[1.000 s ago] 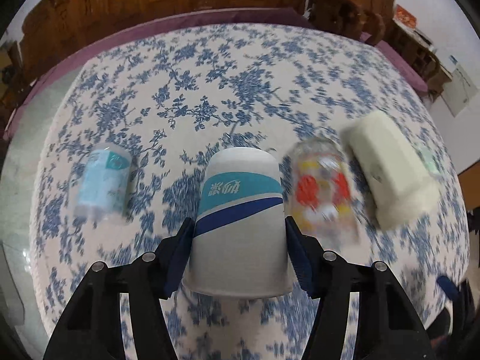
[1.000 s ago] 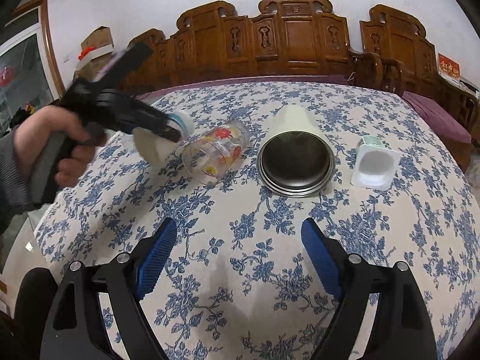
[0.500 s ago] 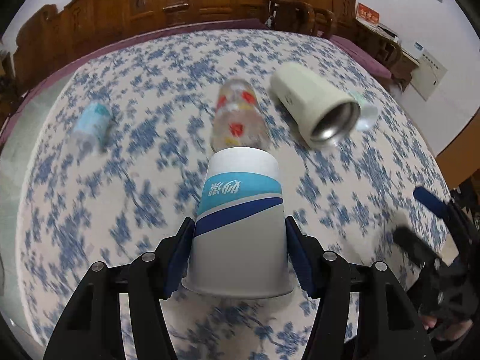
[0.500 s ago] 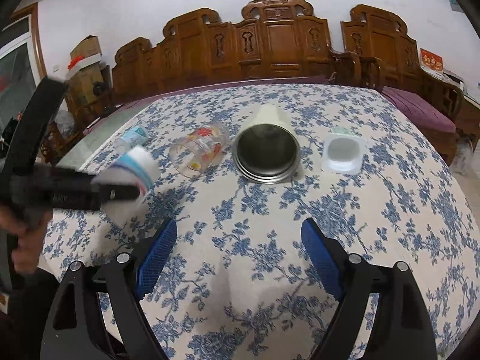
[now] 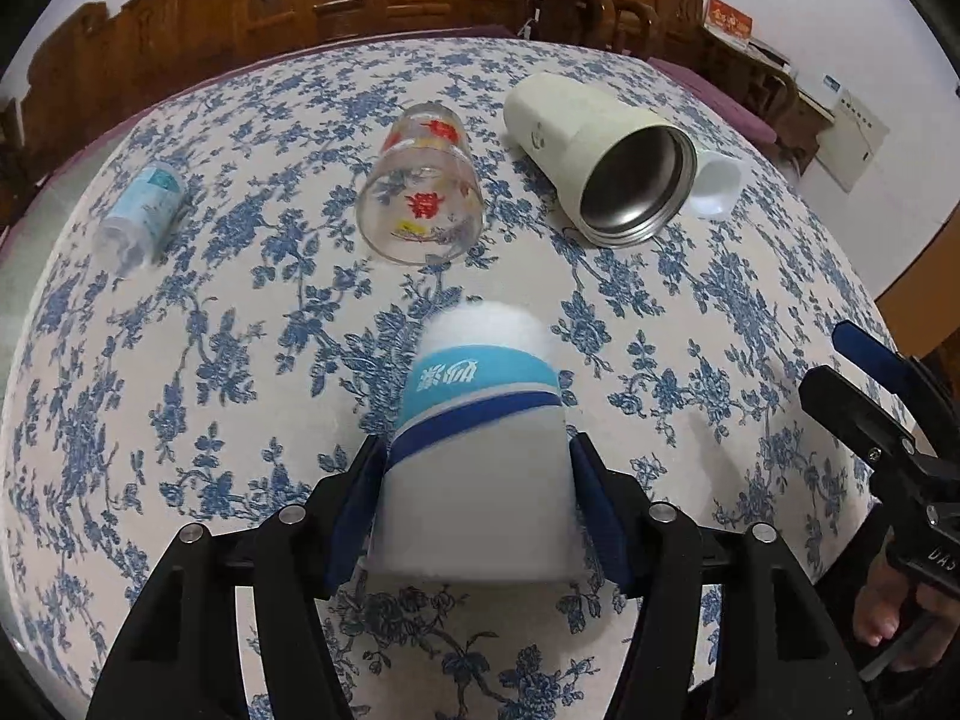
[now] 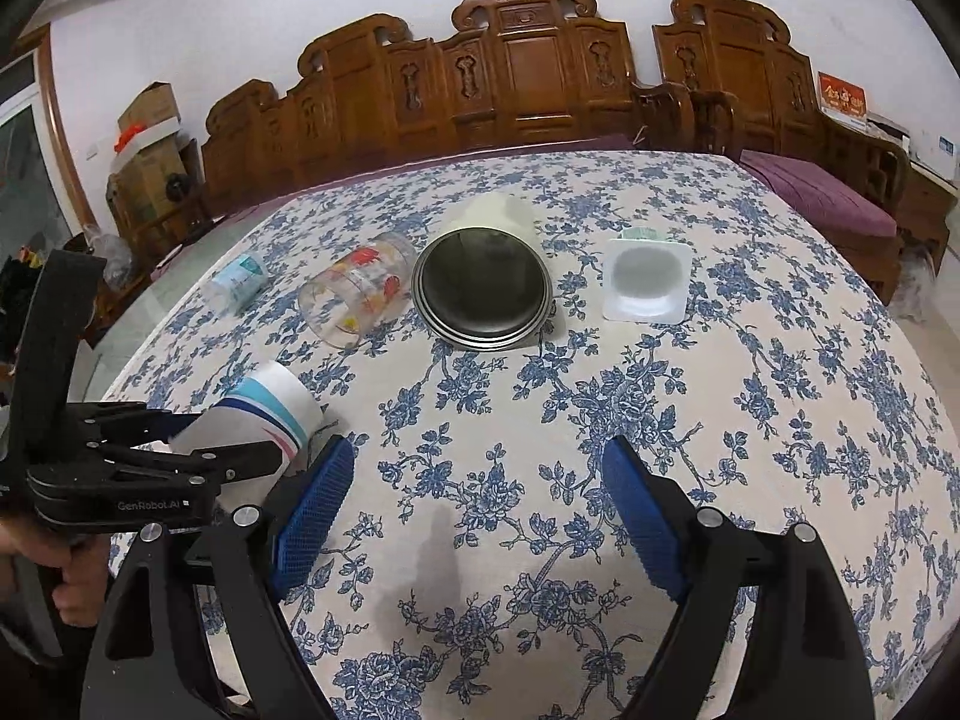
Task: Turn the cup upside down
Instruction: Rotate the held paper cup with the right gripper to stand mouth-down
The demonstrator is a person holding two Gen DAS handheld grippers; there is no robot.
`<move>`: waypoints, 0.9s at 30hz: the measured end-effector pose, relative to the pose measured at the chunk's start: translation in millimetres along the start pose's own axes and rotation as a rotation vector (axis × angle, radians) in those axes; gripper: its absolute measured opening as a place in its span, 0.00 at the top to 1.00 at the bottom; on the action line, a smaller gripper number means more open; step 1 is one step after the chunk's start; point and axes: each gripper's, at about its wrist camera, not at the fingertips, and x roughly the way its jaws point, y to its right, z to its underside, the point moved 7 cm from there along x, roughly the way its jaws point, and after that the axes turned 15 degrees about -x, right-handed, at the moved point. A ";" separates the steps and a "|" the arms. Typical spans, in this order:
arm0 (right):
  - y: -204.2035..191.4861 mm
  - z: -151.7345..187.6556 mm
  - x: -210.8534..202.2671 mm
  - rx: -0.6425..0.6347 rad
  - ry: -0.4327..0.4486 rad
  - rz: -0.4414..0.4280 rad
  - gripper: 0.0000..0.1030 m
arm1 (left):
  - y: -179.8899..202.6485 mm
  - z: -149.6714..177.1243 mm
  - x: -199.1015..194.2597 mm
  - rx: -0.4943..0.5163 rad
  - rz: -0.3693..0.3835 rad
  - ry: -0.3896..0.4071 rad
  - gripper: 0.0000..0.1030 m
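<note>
My left gripper [image 5: 477, 504] is shut on a white paper cup [image 5: 480, 432] with a teal and blue band. The cup's closed base points away from the camera and its base end is low, near the floral tablecloth [image 5: 240, 360]. In the right wrist view the same cup [image 6: 264, 414] sits in the left gripper [image 6: 228, 456] at the table's near left, tilted with its base toward the table. My right gripper [image 6: 474, 510] is open and empty above the near part of the table.
On their sides further back lie a clear glass with red print [image 5: 420, 192], a cream steel-lined tumbler [image 5: 600, 156], a small blue-labelled bottle [image 5: 144, 216] and a white plastic cup [image 6: 645, 282]. Carved wooden chairs [image 6: 528, 72] stand behind the table.
My left gripper has carried the paper cup from near the glass toward the near left of the table and lowered it. The right gripper has stayed open and nearly still.
</note>
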 end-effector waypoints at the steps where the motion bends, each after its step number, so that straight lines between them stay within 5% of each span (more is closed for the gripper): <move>1: -0.8 -0.8 -0.4 0.003 -0.001 -0.003 0.16 | -0.5 -0.8 -2.3 0.000 -0.001 0.010 0.38; 10: -18.2 -26.8 -13.8 -0.051 0.012 0.000 0.16 | -27.7 -11.7 -63.3 -0.066 0.027 0.184 0.25; 13: -31.7 -37.8 -15.7 -0.088 0.009 -0.003 0.16 | -47.8 -14.1 -86.9 -0.112 0.012 0.292 0.08; 27: -97.3 -64.2 20.1 -0.147 -0.147 -0.122 0.16 | -109.9 -8.0 -109.9 -0.117 -0.114 0.407 0.08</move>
